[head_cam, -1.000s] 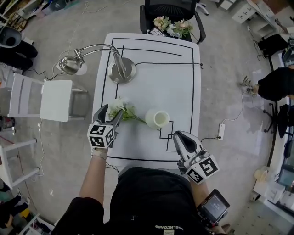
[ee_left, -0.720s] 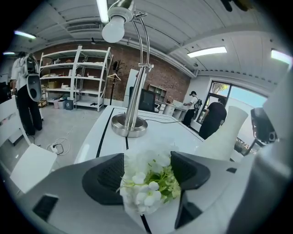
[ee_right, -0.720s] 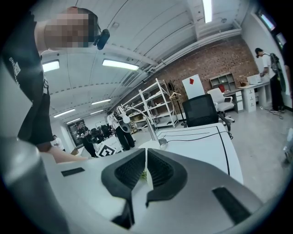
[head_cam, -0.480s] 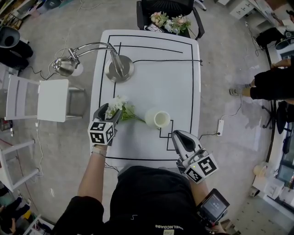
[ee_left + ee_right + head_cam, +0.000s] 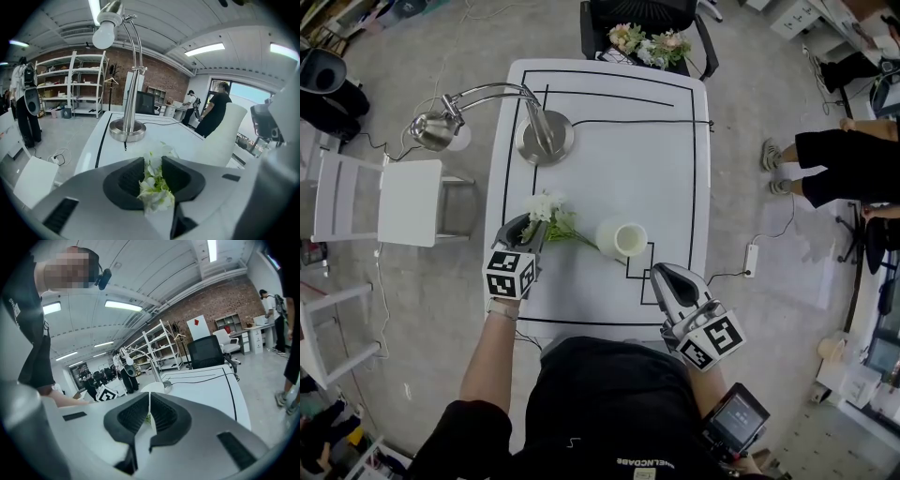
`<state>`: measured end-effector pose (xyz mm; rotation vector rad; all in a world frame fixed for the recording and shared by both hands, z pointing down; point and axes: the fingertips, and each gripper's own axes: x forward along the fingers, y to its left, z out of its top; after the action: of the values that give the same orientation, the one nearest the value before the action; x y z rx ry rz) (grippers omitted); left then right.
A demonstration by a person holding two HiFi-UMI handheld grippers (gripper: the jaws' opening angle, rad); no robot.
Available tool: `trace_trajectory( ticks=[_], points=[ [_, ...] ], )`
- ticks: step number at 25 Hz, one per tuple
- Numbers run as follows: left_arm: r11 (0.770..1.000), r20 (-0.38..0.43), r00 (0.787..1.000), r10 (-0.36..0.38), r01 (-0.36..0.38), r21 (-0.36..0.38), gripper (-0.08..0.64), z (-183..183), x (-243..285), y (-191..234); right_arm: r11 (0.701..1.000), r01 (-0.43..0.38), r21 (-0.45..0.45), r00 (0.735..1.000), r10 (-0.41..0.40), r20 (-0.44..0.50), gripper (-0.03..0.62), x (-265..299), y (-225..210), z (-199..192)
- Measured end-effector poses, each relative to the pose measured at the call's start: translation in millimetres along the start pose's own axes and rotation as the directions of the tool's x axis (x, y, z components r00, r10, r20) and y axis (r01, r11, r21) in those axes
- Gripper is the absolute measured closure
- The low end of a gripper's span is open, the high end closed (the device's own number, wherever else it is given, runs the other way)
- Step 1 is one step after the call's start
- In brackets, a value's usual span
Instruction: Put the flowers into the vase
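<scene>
A small bunch of white flowers with green stems lies on the white table, left of a white vase that lies on its side. My left gripper has just been closing its jaws, and the pads now press on the flowers between them. In the left gripper view the blooms fill the gap of the left gripper. My right gripper hovers near the table's front edge, right of the vase; its jaws are shut with nothing held, as the right gripper view shows.
A chrome desk lamp stands at the table's back left, with its base ahead of the left gripper. More flowers lie on a black chair behind the table. A white chair is at the left. A person's legs are at the right.
The left gripper's jaws have closed from wide open onto the flowers. The right gripper has stayed put. The person at the right has walked on.
</scene>
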<state>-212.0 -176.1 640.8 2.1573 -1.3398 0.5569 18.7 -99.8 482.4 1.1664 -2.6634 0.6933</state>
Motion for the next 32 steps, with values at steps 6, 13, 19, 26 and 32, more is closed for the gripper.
trace_trajectory(
  ticks=[6,13,19,26,32],
  points=[
    [0.999,0.030,0.999,0.019,-0.020,0.046,0.457,9.8,-14.4,-9.3,1.000,-0.007,-0.005,1.000,0.007,0.009,0.580,-6.7,0.8,2.5],
    [0.990,0.095,0.995,0.041,-0.053,0.129,0.465,35.3,-38.3,-21.9,1.000,-0.015,-0.011,1.000,0.015,0.027,0.580,-18.5,2.0,5.3],
    [0.972,0.166,0.983,0.072,-0.106,0.207,0.468,69.3,-67.6,-32.1,0.999,-0.034,-0.017,0.998,0.035,0.044,0.580,-23.5,5.7,5.5],
    [0.937,0.297,0.950,0.100,-0.190,0.293,0.468,121.5,-108.4,-51.5,0.998,-0.052,-0.023,0.996,0.054,0.072,0.580,-30.7,8.8,10.3],
    [0.910,0.372,0.924,0.091,-0.229,0.345,0.468,162.6,-132.6,-70.3,0.998,-0.063,-0.023,0.993,0.065,0.099,0.580,-36.1,8.9,13.9]
  ],
)
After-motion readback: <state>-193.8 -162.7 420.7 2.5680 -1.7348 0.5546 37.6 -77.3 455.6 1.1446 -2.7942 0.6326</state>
